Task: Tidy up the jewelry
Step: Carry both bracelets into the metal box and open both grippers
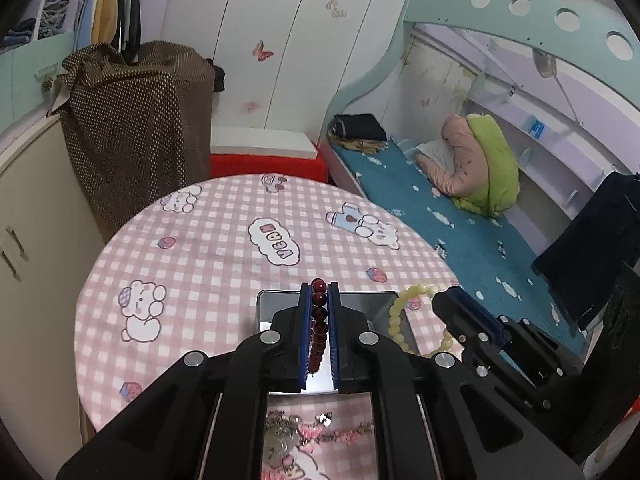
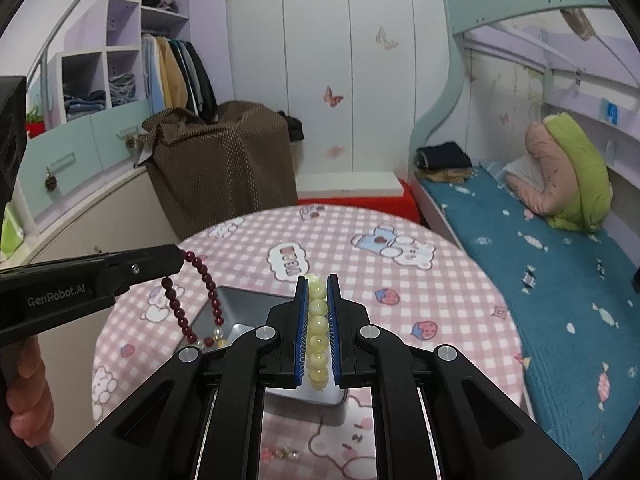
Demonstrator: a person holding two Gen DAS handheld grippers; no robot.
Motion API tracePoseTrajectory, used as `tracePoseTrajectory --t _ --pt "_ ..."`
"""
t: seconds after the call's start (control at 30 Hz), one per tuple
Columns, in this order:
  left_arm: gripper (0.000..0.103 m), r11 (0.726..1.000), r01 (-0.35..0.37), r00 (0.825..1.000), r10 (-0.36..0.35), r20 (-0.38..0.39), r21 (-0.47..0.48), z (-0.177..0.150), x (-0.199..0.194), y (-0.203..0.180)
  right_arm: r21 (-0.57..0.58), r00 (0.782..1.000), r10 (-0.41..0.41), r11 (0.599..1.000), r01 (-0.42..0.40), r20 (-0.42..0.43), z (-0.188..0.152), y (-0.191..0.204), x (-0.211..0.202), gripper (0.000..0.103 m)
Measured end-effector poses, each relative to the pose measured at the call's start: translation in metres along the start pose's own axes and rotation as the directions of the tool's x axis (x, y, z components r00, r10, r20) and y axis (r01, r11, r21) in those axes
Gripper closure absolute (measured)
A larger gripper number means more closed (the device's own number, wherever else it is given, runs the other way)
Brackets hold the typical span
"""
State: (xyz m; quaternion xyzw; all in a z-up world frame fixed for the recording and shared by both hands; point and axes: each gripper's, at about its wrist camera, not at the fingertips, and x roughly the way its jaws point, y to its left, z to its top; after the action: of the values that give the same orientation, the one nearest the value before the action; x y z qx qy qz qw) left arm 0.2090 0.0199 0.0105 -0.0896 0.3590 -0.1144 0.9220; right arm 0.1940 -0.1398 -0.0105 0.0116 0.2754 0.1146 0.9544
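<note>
Beads fill both views, but each camera shows a different strand best. From the left wrist, the left gripper (image 1: 320, 300) has its fingers closed on a dark red bracelet (image 1: 319, 322), whose beads run in a line between the blue pads. The right wrist view adds what this one hides: the rest of that red bracelet (image 2: 208, 280) hangs as a loop under the left gripper (image 2: 182, 258), at 9 o'clock, above a grey tray (image 2: 240, 304) on the pink checked table (image 2: 440, 292). A hand (image 2: 28, 392) holds the gripper handle at 8 o'clock.

In the right wrist view the right gripper (image 2: 318, 300) is clamped on a pale yellow bracelet (image 2: 318, 324). The left view shows this yellow bracelet (image 1: 404, 308) hanging as a loop at 4 o'clock, beside the right gripper (image 1: 460, 308), over the tray's (image 1: 276, 300) right edge.

Both grippers point forward over the table, side by side. More small jewelry (image 1: 288, 428) lies on the table at 6 o'clock, seen blurred.
</note>
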Motion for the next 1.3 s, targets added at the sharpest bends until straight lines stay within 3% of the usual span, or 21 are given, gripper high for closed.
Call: tracePoseTrajectory --t 0.23,0.47,0.5,0.53,0.57,0.6,0.83,1.23,1.3 --pt "0.097 1.0 -0.022 0.996 0.021 -0.092 -0.018 -0.008 0.04 0.008 0.016 0.997 0.014 1.0 -0.013 -0.079 -0.01 -0.006 0.035 0.093" --pt "0.095 0.998 -0.068 0.989 0.067 -0.128 -0.001 -0.016 0.052 0.011 0.031 0.996 0.0 1.0 0.003 -0.088 -0.016 -0.01 0.037 0.09" --pt "0.089 0.996 -0.091 0.988 0.092 -0.121 0.009 -0.016 0.05 0.01 0.035 0.996 -0.006 0.999 0.009 -0.087 -0.015 -0.012 0.036 0.084" --pt "0.082 0.994 -0.112 0.987 0.114 -0.11 0.017 -0.016 0.047 0.009 0.039 0.997 -0.012 0.999 0.016 -0.081 -0.014 -0.013 0.033 0.062" --pt "0.065 0.992 -0.122 0.988 0.124 -0.096 0.026 -0.016 0.043 0.009 0.043 0.997 -0.025 0.999 0.028 -0.073 -0.013 -0.014 0.03 0.044" --pt "0.057 0.992 -0.124 0.988 0.126 -0.085 0.03 -0.016 0.038 0.009 0.047 0.997 -0.056 0.997 0.058 -0.05 -0.012 -0.017 0.024 0.021" --pt "0.053 0.987 -0.158 0.985 0.159 -0.062 0.018 -0.02 0.015 0.014 0.071 0.992 -0.124 0.99 0.125 -0.013 -0.009 -0.027 -0.001 0.021" --pt "0.052 0.987 -0.157 0.986 0.158 -0.053 0.017 -0.034 -0.01 0.015 0.052 0.993 -0.121 0.991 0.12 0.009 -0.016 -0.017 -0.032 0.021" --pt "0.048 0.987 -0.161 0.985 0.162 -0.056 0.015 -0.039 -0.013 0.016 0.045 0.993 -0.119 0.992 0.119 0.003 -0.019 -0.014 -0.034 0.021"
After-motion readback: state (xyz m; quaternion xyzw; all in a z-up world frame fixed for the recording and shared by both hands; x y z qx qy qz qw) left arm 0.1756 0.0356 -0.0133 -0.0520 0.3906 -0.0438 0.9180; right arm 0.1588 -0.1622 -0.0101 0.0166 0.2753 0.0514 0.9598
